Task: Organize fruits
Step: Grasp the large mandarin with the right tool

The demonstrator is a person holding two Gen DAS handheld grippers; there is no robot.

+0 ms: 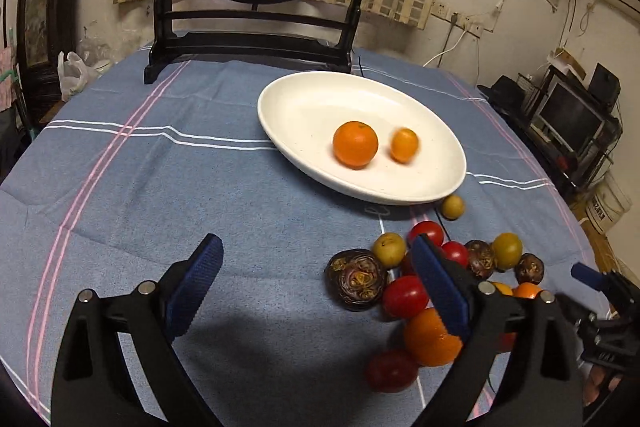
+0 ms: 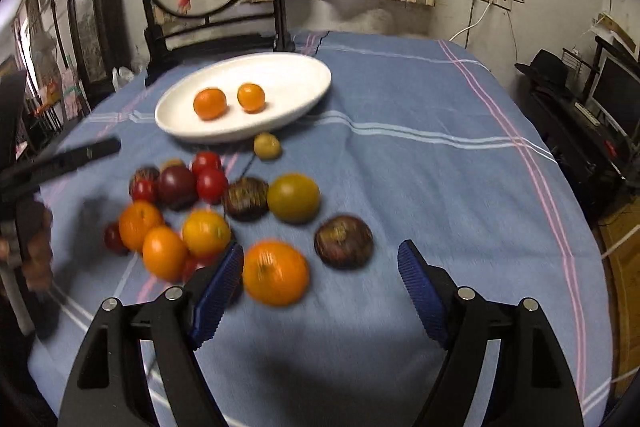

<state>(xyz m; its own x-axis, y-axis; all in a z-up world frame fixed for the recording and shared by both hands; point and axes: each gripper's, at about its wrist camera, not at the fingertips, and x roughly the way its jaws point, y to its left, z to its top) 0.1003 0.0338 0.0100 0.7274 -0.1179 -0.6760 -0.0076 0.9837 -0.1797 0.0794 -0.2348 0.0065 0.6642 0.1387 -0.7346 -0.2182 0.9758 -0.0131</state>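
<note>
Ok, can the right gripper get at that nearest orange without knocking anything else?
Probably yes. The right gripper is open and empty, and the nearest orange lies just inside its left finger, clear on its right side. Other oranges sit close beyond that finger and could get nudged.

Two oranges [image 1: 355,144] in the dish [image 1: 304,99], loose fruit [image 2: 224,203] before it.

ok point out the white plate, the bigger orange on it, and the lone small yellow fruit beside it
white plate [image 1: 304,99], left wrist view, bare inner surface
bigger orange [image 1: 355,144], left wrist view, middle
small yellow fruit [image 2: 267,146], right wrist view, middle
</note>
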